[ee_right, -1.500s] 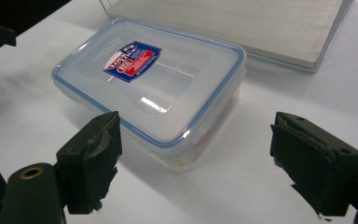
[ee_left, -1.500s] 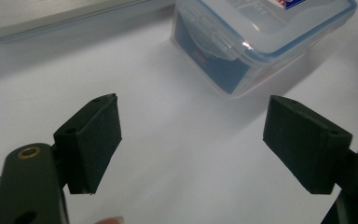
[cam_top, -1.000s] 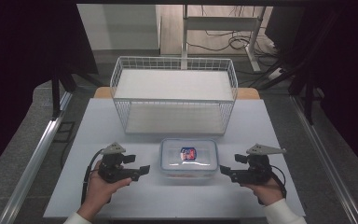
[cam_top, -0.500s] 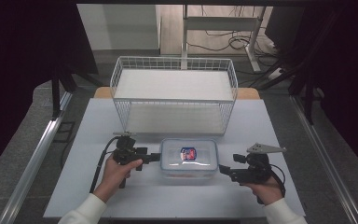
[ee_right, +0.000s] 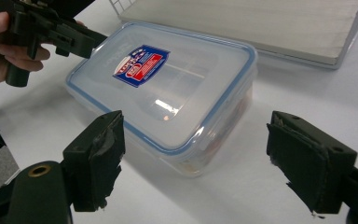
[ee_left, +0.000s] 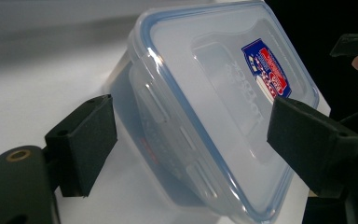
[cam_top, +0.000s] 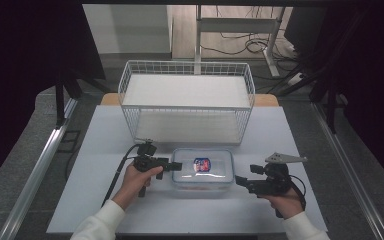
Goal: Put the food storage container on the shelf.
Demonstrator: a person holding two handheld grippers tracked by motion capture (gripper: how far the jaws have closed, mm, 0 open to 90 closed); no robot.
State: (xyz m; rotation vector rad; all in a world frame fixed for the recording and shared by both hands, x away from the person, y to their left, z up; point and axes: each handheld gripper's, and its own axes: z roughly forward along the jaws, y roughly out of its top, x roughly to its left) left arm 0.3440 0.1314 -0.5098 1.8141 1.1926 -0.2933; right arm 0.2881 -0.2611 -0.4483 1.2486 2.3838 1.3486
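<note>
A clear plastic food container (cam_top: pixel 202 172) with a blue-rimmed lid and a red and blue label lies on the white table, in front of the wire basket. My left gripper (cam_top: pixel 175 165) stands open at the container's left end, its jaws on either side of that end without touching it (ee_left: pixel 191 135). My right gripper (cam_top: pixel 240 181) is open just off the container's right end, jaws wide apart, and the container (ee_right: pixel 168 88) lies a little beyond them. The left gripper (ee_right: pixel 86 39) also appears at the far side in the right gripper view.
A white wire basket (cam_top: pixel 187 102) stands behind the container at the middle of the table (cam_top: pixel 90 150). Metal rails run along both sides of the table. Dark space and a desk frame with cables lie beyond the far edge.
My left gripper has moved right and forward from the table's left front up to the container's left end. The right gripper has barely shifted.
</note>
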